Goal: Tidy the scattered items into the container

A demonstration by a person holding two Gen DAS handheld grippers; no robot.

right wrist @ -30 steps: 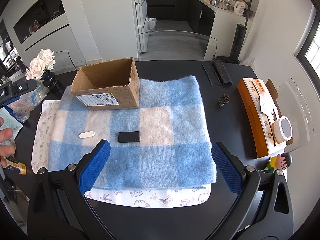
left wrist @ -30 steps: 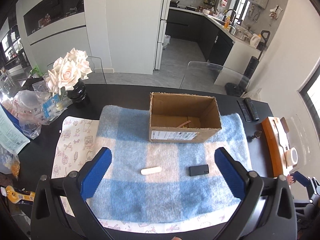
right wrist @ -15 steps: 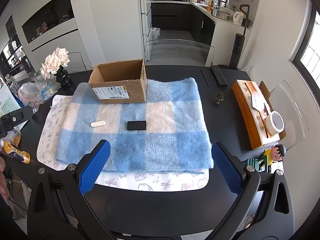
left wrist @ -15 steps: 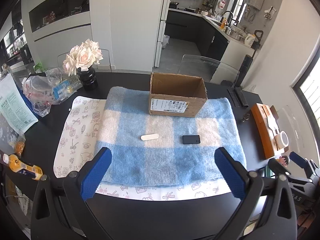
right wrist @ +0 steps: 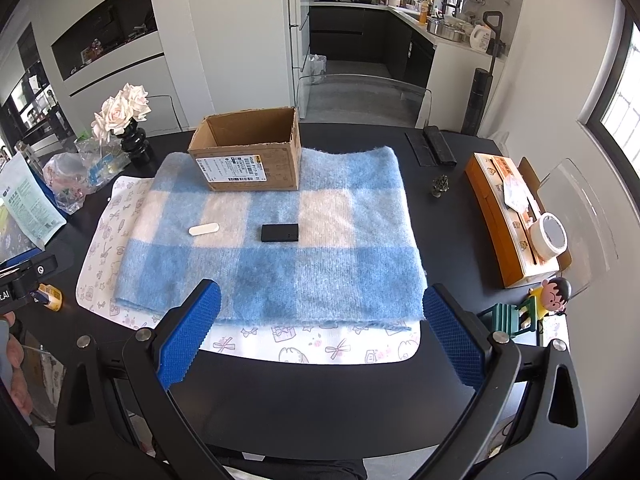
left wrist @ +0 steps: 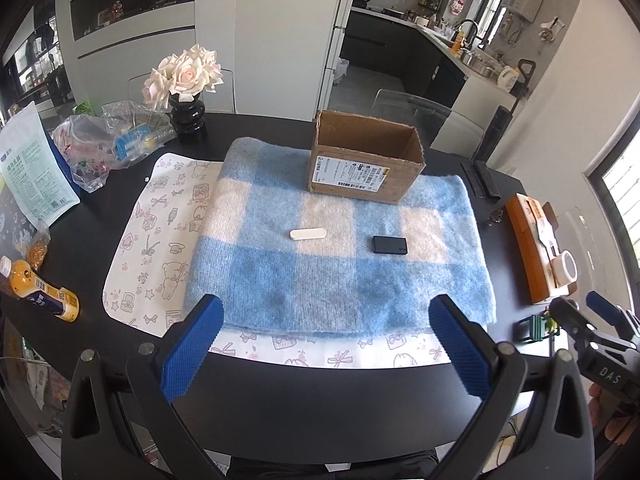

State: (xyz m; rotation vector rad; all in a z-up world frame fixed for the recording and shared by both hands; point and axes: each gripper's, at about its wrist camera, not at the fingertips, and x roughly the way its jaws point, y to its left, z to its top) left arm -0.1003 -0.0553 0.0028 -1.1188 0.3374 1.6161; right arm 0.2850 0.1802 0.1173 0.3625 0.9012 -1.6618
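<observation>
On blanket (left wrist: 340,272): white bar (left wrist: 307,234) lengthwise left-right; black block (left wrist: 390,245) likewise

Bright daylight enters from the window (right wrist: 624,92) at right; focus is sharp; fisheye bending darkens the corners.

Blanket (right wrist: 276,276) surface between its near edge and the two loose items is bare; approach from the front unobstructed. White stick (left wrist: 307,234) and black block (left wrist: 389,245) lie apart, with open room around each. Cardboard box (left wrist: 364,160) stands upright behind them, top open, nothing overhanging it. Vase of roses (left wrist: 187,118) and plastic bags (left wrist: 100,144) crowd the far left.
</observation>
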